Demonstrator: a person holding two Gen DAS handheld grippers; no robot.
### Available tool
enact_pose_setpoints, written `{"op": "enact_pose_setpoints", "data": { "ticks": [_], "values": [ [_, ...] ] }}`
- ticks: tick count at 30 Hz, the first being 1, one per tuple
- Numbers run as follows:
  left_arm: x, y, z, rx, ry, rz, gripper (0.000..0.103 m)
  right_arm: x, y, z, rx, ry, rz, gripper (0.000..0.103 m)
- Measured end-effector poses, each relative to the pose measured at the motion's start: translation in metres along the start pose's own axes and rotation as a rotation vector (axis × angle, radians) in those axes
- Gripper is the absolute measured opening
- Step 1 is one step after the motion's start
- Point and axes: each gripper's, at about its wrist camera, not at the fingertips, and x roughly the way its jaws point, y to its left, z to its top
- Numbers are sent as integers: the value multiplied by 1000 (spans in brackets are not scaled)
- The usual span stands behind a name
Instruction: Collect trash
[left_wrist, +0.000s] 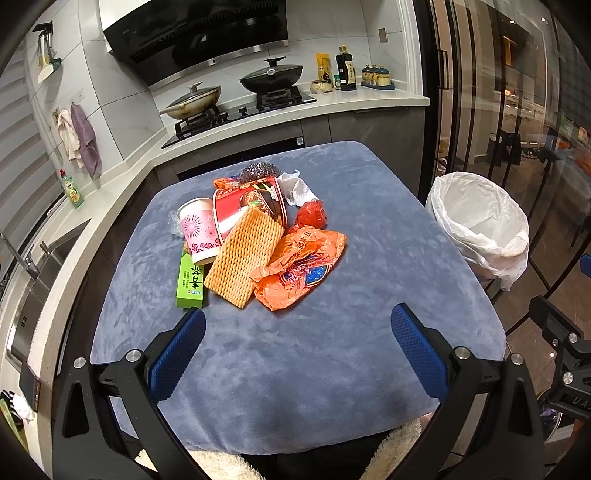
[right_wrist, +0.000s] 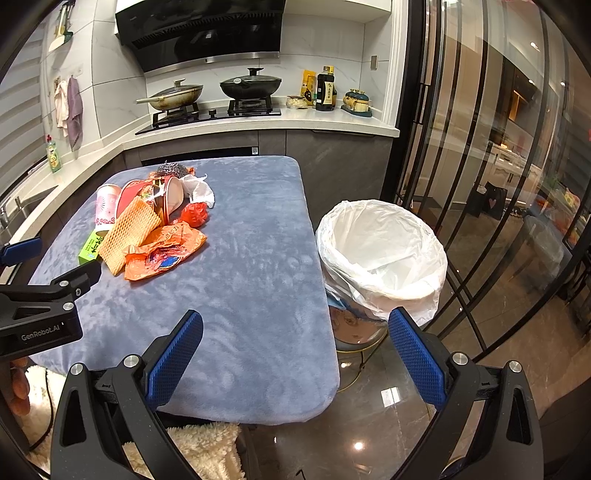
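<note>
**A:** Where do your two grippers stand?

**B:** Your left gripper (left_wrist: 297, 326) hangs over the near part of the blue-covered table (left_wrist: 369, 229), its blue-padded fingers (left_wrist: 177, 354) spread wide with nothing between them. Your right gripper (right_wrist: 295, 334) is spread just as wide and empty; it straddles the table's near right corner, one finger over the cloth, the other in front of the trash bin (right_wrist: 380, 254).

**A:** And the trash you are after?

**B:** It all lies in one heap on the far left part of the table. The orange plastic bag (left_wrist: 299, 267) is the piece nearest your left gripper. Touching its left side is the orange foam net (left_wrist: 243, 254), which leans up over a red paper bowl (left_wrist: 251, 205) lying on its side. Left of the net you have a pink paper cup (left_wrist: 199, 230), and under the cup a green box (left_wrist: 190, 282) lying flat, its near end close to your left finger. A red crumpled wrapper (left_wrist: 311, 215) sits just behind the bag, a white crumpled tissue (left_wrist: 297, 188) behind that, and a steel wool scrubber (left_wrist: 258, 171) at the far edge of the heap.

**A:** The bin?

**B:** It stands on the floor just beside the table's right edge, lined with a white bag. I cannot tell whether anything lies inside.
</note>
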Motion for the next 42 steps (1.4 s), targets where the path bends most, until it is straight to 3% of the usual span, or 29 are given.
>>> {"op": "enact_pose_setpoints", "data": {
  "ticks": [42],
  "values": [
    [-6, -2, 1, 12, -15, -25, 96, 0, -1, 0, 3, -1, 4, 96]
  ]
}}
